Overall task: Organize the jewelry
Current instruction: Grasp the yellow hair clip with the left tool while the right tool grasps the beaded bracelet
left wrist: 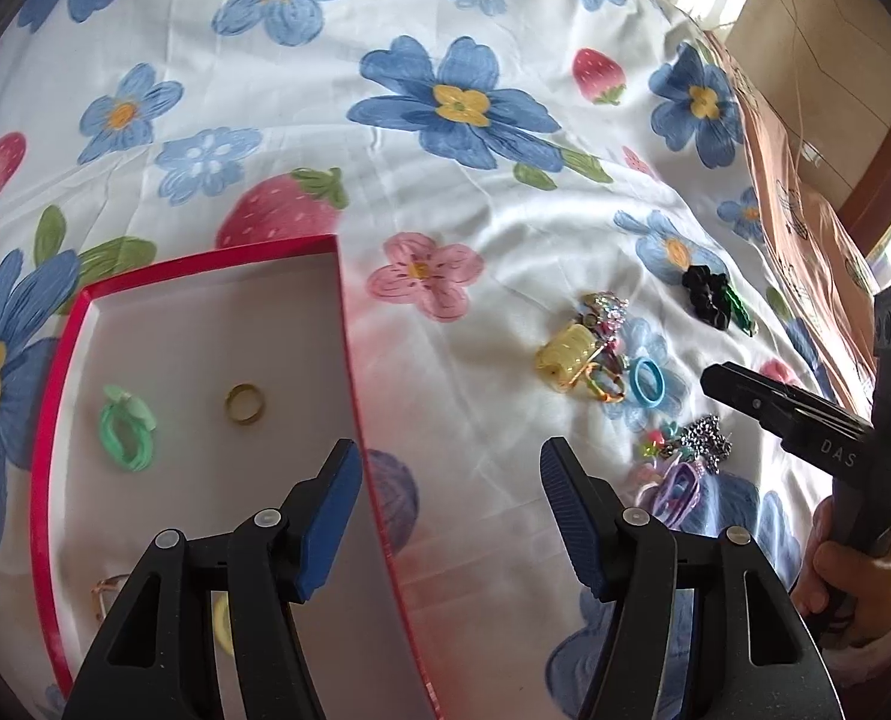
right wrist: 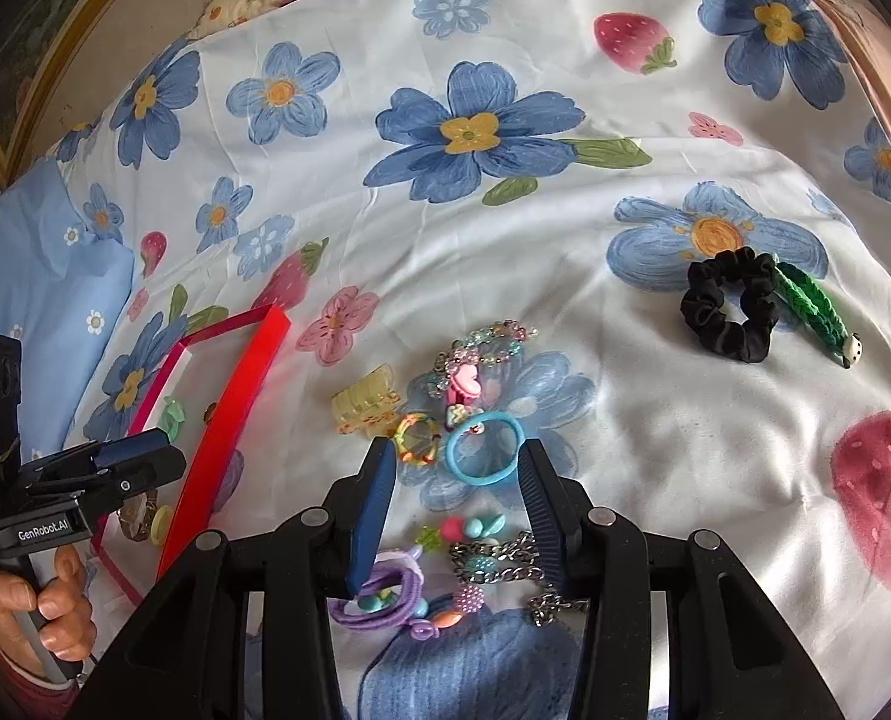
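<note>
A red box point(left wrist: 349, 324) with a white floor lies on the floral sheet, also seen in the right wrist view point(right wrist: 235, 414). It holds a green hair tie point(left wrist: 126, 429) and a gold ring point(left wrist: 244, 403). My left gripper point(left wrist: 450, 468) is open and empty over the box's right wall. Loose jewelry lies to the right: a yellow claw clip point(right wrist: 364, 405), a blue hair tie point(right wrist: 484, 447), a bead bracelet point(right wrist: 493, 342), a silver chain point(right wrist: 505, 558) and a purple tie point(right wrist: 379, 594). My right gripper point(right wrist: 457, 468) is open and empty just above the blue tie.
A black scrunchie point(right wrist: 730, 309) and a green braided band point(right wrist: 811, 306) lie farther right. A light blue pillow point(right wrist: 31, 312) is at the left. The bed edge point(left wrist: 805, 192) and a wooden frame run along the right of the left wrist view.
</note>
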